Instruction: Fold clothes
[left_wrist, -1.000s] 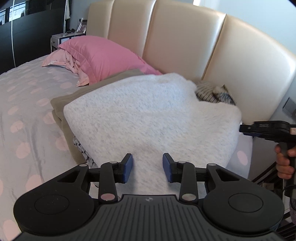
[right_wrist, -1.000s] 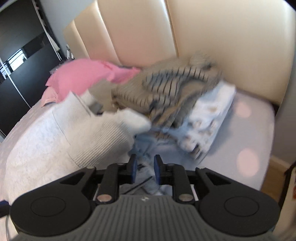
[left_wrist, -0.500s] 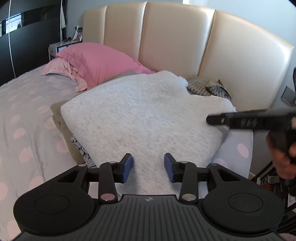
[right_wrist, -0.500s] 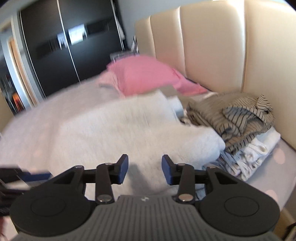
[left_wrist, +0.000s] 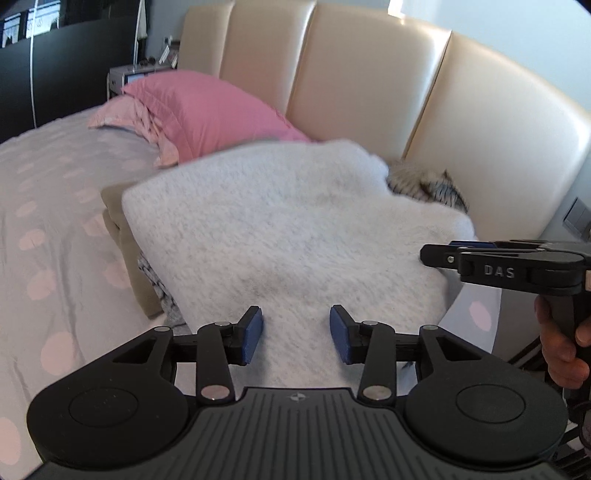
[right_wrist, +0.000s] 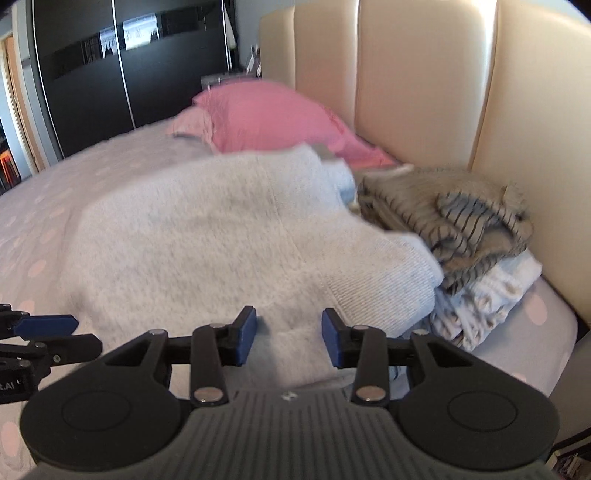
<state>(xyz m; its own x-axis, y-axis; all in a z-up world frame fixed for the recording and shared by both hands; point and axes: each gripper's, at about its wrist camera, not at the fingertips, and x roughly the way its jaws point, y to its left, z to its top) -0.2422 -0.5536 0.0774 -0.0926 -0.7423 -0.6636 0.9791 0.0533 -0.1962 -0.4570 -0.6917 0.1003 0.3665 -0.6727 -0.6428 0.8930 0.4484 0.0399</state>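
Two handheld grippers are seen over a bed, each with two blue-padded fingers. Nearest in the left wrist view, the left gripper (left_wrist: 295, 334) is held with its jaws spread apart; nothing is pinched between them, and the sweater is seen through the gap. In the right wrist view, the right gripper (right_wrist: 288, 336) is likewise held with its jaws parted and empty above the same garment. One hand (left_wrist: 563, 347) is seen at the right edge of the left wrist view, wrapped around the right gripper's handle.

Just beyond both grippers, one light grey sweater (left_wrist: 295, 225) is laid flat on the bed, its ribbed hem (right_wrist: 384, 284) turned towards the right gripper. Under its left edge, one tan garment (left_wrist: 123, 236) is partly covered, with a patterned grey piece peeking out beneath it.

Beside the sweater, towards the headboard, one pile of clothes is stacked: a striped garment (right_wrist: 454, 218) is heaped on top of a pale blue and white one (right_wrist: 491, 291).

Farther off, two pink pillows (left_wrist: 207, 110) are stacked on the spotted bedsheet (left_wrist: 48, 221). Behind everything, one cream padded headboard (left_wrist: 369, 74) of several upright panels is seen, and one dark wardrobe (right_wrist: 110, 66) is set against the far wall.
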